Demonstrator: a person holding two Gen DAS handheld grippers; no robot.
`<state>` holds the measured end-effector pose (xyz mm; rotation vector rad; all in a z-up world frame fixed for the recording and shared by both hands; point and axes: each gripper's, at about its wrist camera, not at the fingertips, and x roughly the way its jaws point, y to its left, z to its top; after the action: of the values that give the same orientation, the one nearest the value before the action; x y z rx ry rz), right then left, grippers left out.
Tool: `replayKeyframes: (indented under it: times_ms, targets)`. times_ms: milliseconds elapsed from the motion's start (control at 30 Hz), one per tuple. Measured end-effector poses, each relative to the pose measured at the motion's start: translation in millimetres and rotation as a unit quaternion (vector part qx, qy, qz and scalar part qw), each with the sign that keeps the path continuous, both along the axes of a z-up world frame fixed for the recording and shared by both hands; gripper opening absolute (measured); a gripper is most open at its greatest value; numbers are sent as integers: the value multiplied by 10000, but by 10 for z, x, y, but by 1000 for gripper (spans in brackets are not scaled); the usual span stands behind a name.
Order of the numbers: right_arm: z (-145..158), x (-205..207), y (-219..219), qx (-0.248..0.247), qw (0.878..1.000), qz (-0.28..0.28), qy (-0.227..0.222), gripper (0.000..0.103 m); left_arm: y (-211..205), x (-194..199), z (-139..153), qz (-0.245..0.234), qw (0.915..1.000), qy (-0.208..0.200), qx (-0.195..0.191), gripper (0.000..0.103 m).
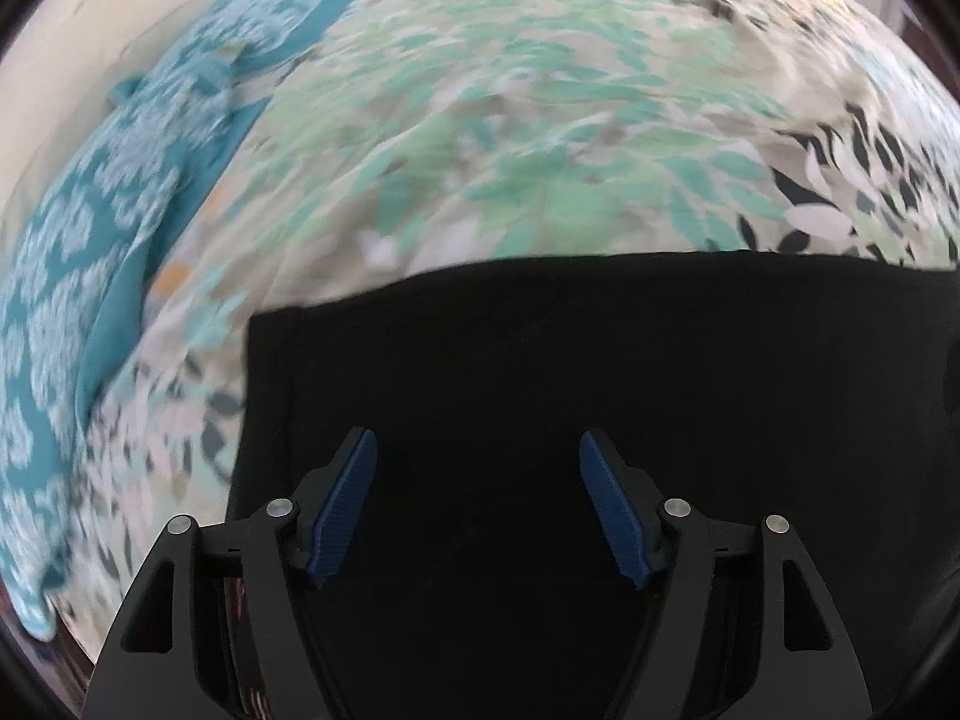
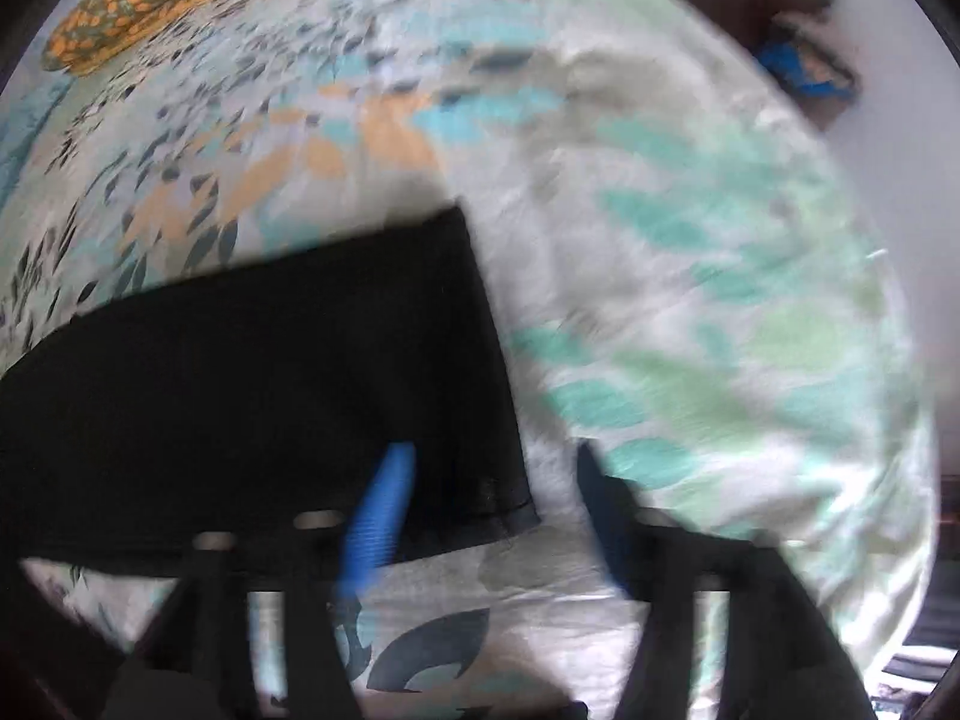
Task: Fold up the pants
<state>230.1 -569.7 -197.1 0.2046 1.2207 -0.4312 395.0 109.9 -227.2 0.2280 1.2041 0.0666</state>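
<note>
Pants [image 1: 540, 372] lie flat beneath both gaping, empty tongs, left [image 1: 478, 504] and right [image 2: 492, 516].

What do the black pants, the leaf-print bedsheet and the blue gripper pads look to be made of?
Black pants: soft matte fabric, likely knit; no sheen, and a stitched hem shows in the right wrist view.
Leaf-print bedsheet: thin woven cloth, probably cotton, with fine wrinkles.
Blue pads: ribbed rubber or plastic, with evenly spaced ridges.

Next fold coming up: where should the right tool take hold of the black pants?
At the near right corner of the black pants, coming from the right over the bedsheet. That hemmed corner lies flat and exposed between the fingers of the open right tool.
</note>
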Motion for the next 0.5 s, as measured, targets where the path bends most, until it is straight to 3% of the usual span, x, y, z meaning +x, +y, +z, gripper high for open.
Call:
replayKeyframes:
  times_ms: [100,200,267,333,400,500]
  targets:
    - [261,182,418,-11,9983,520,-270,67,259,-143,58,323,9994,-91,-124,75]
    - [348,438,1042,795,9897,1032,-597,69,507,-387,76,636,9974,-243,-249,79]
    - [265,645,1717,1749,9702,1554,-639,69,655,-576,88,918,9948,-338,-295,79]
    - [137,866,2537,2603,9389,2202,-480,69,766,-852,201,1131,9898,-596,-630,80]
    - [91,1064,3331,2666,9184,2900,-365,69,755,-1082,268,1135,9876,-678,-843,81]
    - [100,1446,4370,2187,8880,4021,-444,69,634,-1417,249,840,9875,-806,-1058,85]
